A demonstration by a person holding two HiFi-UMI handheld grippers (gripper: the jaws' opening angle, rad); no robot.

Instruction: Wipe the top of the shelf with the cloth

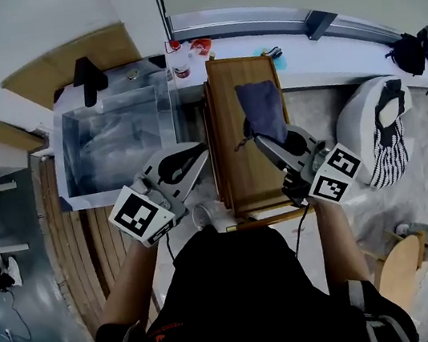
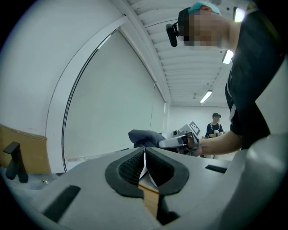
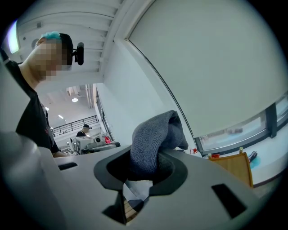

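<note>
your right gripper point(image 1: 264, 140) grips the cloth point(image 1: 260, 108) over the shelf point(image 1: 241, 178); left gripper point(image 2: 145, 158) closed, empty. the wiping looks mostly undone.

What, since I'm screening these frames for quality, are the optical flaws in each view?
Head view: fisheye curves the window ledge; light is even, detail sharp. Left gripper view: black circular vignette, glare from the ceiling lights. Right gripper view: same vignette; the cloth is sharp.
</note>
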